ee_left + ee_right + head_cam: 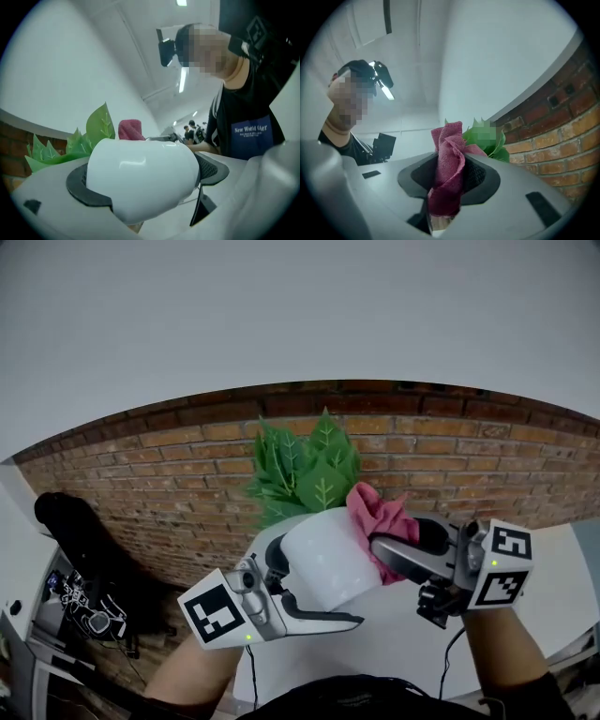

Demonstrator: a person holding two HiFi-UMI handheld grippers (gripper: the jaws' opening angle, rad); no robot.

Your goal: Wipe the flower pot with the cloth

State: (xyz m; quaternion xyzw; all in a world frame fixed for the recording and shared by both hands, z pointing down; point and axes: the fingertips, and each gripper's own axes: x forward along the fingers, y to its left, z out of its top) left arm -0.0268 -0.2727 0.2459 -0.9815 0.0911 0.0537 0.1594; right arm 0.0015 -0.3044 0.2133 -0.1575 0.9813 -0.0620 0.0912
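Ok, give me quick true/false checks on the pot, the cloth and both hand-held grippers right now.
1. The left hand-held gripper is clamped on the white flower pot. True.
2. The pot stands upright on the table. False: it is tilted, held in the left gripper's jaws.
3. The right hand-held gripper grips the red cloth. True.
4. The pot is empty. False: green leaves stick out of it.

We take this for indoor lab or studio space: brick wall [187,474] across frame middle, white table [403,638] lower right, cable-tangled gear [84,606] lower left. In left gripper view we see ceiling strip light [181,86] upper centre, people [192,130] grouped mid-frame.
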